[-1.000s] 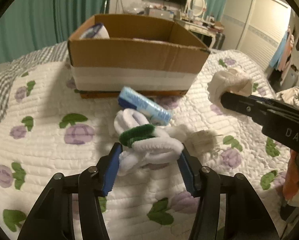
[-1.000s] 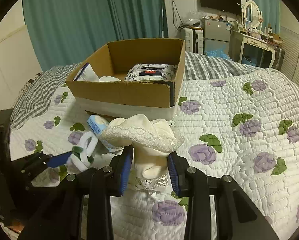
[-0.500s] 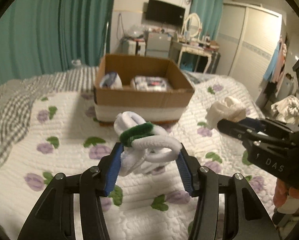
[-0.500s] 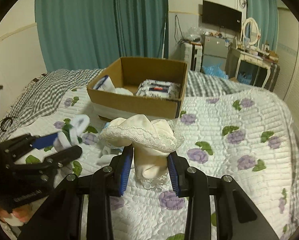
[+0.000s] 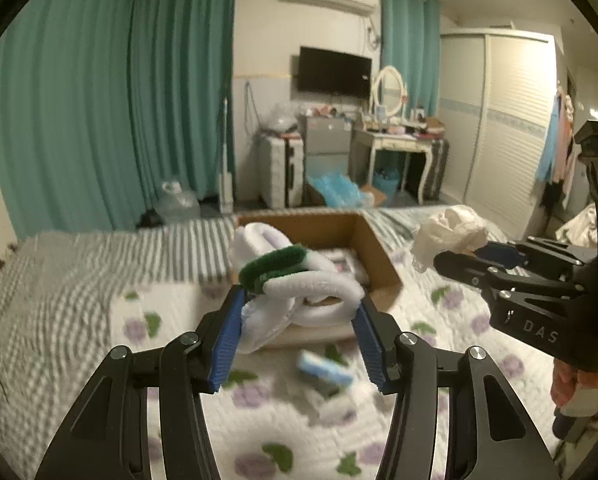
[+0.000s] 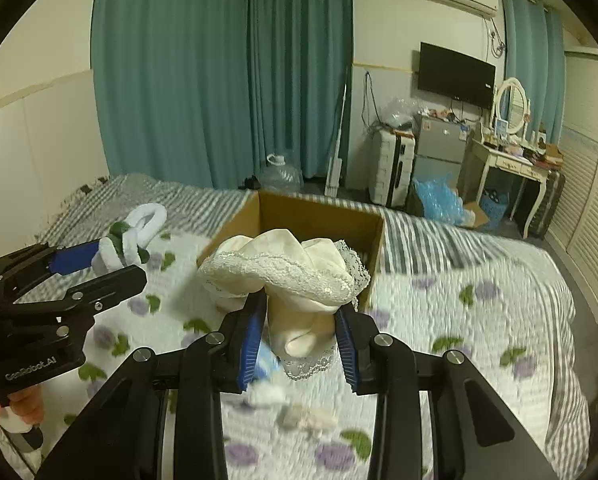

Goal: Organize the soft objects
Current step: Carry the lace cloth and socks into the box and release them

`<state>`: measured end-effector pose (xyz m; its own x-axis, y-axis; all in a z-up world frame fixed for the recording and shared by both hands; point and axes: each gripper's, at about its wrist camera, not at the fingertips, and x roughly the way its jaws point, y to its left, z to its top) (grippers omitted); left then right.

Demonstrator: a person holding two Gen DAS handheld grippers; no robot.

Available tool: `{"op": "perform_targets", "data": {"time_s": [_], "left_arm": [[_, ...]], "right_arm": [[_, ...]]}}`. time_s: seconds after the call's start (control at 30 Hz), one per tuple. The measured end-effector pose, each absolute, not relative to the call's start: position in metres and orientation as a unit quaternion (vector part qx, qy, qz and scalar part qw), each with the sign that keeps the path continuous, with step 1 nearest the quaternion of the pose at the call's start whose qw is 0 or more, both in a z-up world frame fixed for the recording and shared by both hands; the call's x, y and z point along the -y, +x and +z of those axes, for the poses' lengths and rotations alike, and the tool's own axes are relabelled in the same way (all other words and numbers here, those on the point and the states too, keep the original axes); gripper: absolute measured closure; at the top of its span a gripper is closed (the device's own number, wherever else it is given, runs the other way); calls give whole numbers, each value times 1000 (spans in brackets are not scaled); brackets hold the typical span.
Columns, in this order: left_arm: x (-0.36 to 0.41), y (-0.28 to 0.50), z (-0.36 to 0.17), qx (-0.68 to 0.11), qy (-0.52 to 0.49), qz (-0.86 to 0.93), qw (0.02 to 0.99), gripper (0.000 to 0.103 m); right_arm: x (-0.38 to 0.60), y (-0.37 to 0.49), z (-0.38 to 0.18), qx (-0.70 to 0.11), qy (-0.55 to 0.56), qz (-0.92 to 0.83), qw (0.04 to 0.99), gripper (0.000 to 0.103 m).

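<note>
Left wrist: left hand-held gripper (image 5: 299,338) clamps socks (image 5: 299,280); right (image 6: 299,344) clamps lace cloth (image 6: 291,276).

A home bedroom, white quilted bedspread with purple flowers (image 6: 439,312), long teal curtains (image 6: 219,80), black wall-mounted television (image 6: 455,75), white dressing table with oval mirror (image 6: 509,152), white louvred wardrobe (image 5: 503,120).

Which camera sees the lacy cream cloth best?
The right wrist view: the lacy cream cloth fills the middle, pinched in the right tool. The left wrist view shows it only small, as a pale bundle at the side.
</note>
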<state>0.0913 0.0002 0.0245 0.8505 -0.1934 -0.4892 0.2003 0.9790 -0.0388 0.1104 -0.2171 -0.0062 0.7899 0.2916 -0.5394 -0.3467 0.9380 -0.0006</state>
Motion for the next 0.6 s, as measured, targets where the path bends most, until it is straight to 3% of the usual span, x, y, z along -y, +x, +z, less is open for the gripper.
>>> {"op": "perform_targets", "data": {"time_s": [0.3, 0.6], "left_arm": [[5, 179, 37, -244, 35, -79, 966, 51], [19, 264, -13, -287, 57, -90, 952, 51]], "right_arm": [[206, 184, 28, -254, -58, 170, 950, 70], [191, 278, 2, -284, -57, 165, 943, 70]]}}
